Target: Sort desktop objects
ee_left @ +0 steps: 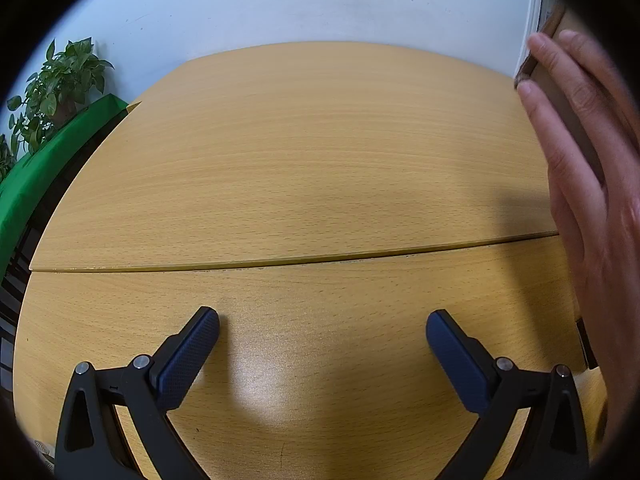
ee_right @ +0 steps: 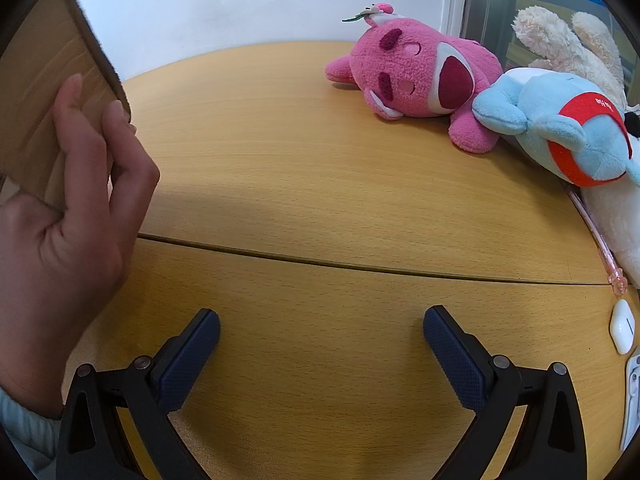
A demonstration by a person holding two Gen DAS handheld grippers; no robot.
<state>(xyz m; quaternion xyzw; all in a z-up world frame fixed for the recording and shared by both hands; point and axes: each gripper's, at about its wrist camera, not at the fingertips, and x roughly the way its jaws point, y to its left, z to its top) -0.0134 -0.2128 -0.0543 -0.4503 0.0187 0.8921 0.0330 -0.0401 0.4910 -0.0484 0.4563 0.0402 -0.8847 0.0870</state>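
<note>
In the left wrist view the left gripper (ee_left: 322, 330) hangs over the bare wooden table (ee_left: 300, 152) with its fingers spread wide and nothing between them. A potted plant (ee_left: 60, 80) and a green panel (ee_left: 48, 160) stand beyond the table's left edge. At the far right a bare hand (ee_left: 588, 184) is pressed against a cardboard box (ee_left: 560, 88), which is cut off by the frame edge.

In the right wrist view the same box (ee_right: 44, 92) fills the far left, well left of the right gripper (ee_right: 321, 328), with the hand (ee_right: 76, 216) gripping its near edge; the box seems tilted, though whether it touches the table or holds anything cannot be told. The gripper's jaws stand wide apart and empty above the table (ee_right: 300, 184), just short of the seam between the two tabletop panels.

The toys lie ahead and to the right, well apart from the gripper. A pink plush bear (ee_right: 416, 76) lies on its side, head toward the left, its long axis running roughly left to right. Touching its right side is a light blue plush (ee_right: 560, 128) with red bands — it rests against a cream plush rabbit (ee_right: 568, 40) behind it. Nearer, along the right edge, a pink pen (ee_right: 596, 240) lies with its long axis running from far to near. Below it sits a small white case (ee_right: 622, 326) — possibly an earbud case.
</note>
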